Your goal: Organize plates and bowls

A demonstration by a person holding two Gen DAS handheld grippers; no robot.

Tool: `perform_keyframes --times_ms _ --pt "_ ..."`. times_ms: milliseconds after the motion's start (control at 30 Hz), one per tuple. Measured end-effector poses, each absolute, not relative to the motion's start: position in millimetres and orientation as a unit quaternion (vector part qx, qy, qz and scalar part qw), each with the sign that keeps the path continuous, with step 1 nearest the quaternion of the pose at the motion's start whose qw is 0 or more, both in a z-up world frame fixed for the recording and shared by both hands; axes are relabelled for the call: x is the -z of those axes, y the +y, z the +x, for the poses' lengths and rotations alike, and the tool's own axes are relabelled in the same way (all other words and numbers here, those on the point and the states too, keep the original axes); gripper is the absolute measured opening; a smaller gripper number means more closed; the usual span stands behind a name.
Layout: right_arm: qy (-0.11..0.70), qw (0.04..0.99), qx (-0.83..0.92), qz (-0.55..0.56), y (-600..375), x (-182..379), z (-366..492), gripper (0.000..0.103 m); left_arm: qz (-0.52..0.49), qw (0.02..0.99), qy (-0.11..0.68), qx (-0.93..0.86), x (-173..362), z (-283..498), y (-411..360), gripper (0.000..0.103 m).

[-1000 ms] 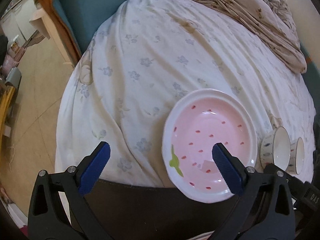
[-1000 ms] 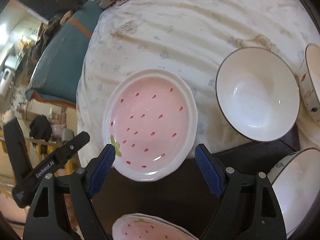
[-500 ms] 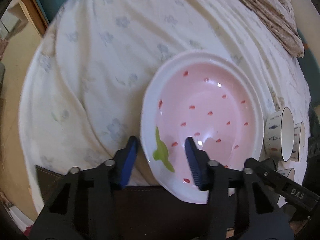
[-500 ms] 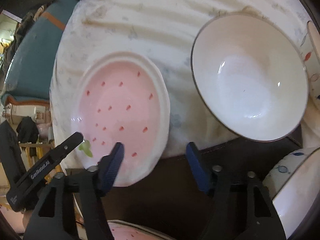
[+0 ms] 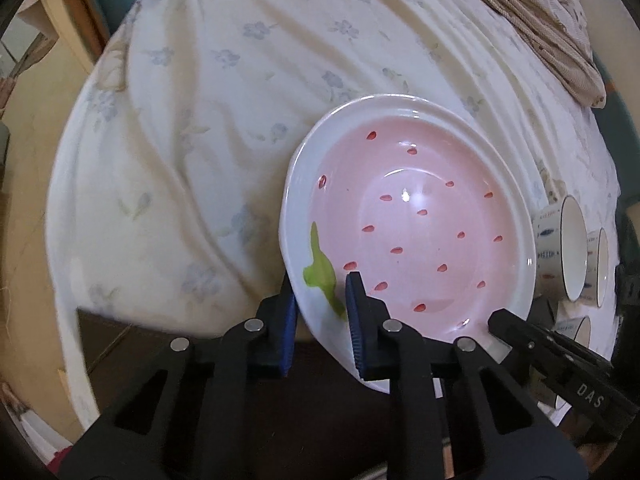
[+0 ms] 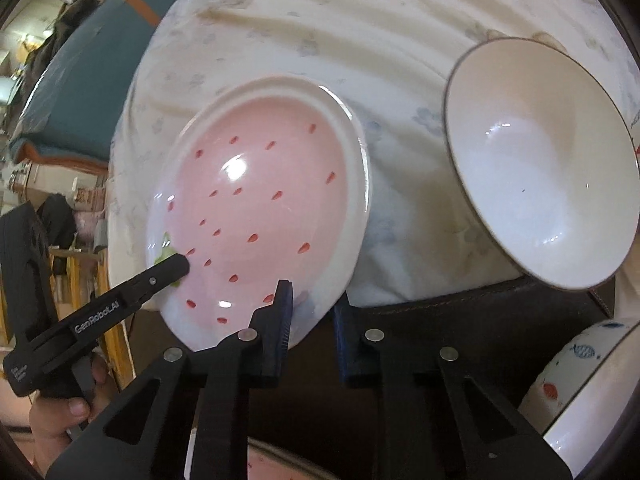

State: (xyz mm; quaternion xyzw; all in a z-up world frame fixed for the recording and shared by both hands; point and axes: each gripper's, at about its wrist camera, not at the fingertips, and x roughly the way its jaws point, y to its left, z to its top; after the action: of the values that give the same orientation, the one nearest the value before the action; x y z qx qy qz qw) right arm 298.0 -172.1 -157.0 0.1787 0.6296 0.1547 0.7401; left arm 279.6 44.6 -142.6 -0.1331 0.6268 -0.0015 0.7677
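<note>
Two pink strawberry plates [image 6: 256, 200], two white bowls [image 6: 540, 168], three fish-pattern cups [image 5: 568, 252], two tongs [image 5: 320, 320].

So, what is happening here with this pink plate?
A person holds tongs in each hand, and both pairs are closing on the rim of the pink strawberry plate, which lies on a flowered bedsheet. The left tongs grip near the green leaf, the right tongs grip the near edge. A white bowl waits beside it.

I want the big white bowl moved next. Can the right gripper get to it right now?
Probably not yet: the right gripper is closing on the pink strawberry plate's rim. The white bowl sits uncovered beside it.
</note>
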Motion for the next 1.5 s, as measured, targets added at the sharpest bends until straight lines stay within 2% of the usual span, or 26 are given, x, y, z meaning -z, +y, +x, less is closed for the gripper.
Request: perform_keyframes --times_ms 467,1000,1200,1367,1500 --pt "0.648 0.726 -0.174 0.15 -165.6 145.6 245.1 0.021 -0.117 0.756 0.644 0.018 128.4 218.5 43.1 0.02" --pt "0.644 0.721 -0.145 0.212 -194.6 161.8 261.5 0.025 -0.144 0.754 0.64 0.003 142.8 251.9 62.9 0.021" --pt "0.643 0.719 -0.153 0.215 -192.8 169.7 273.3 0.025 -0.171 0.751 0.637 0.009 151.3 261.3 60.5 0.027" --pt "0.637 0.727 -0.166 0.195 -184.5 169.4 278.1 0.025 -0.153 0.755 0.638 0.022 155.6 265.2 44.1 0.042" --pt "0.628 0.737 -0.164 0.186 -181.4 168.6 276.1 0.026 -0.14 0.758 0.636 0.022 152.7 264.6 41.5 0.041"
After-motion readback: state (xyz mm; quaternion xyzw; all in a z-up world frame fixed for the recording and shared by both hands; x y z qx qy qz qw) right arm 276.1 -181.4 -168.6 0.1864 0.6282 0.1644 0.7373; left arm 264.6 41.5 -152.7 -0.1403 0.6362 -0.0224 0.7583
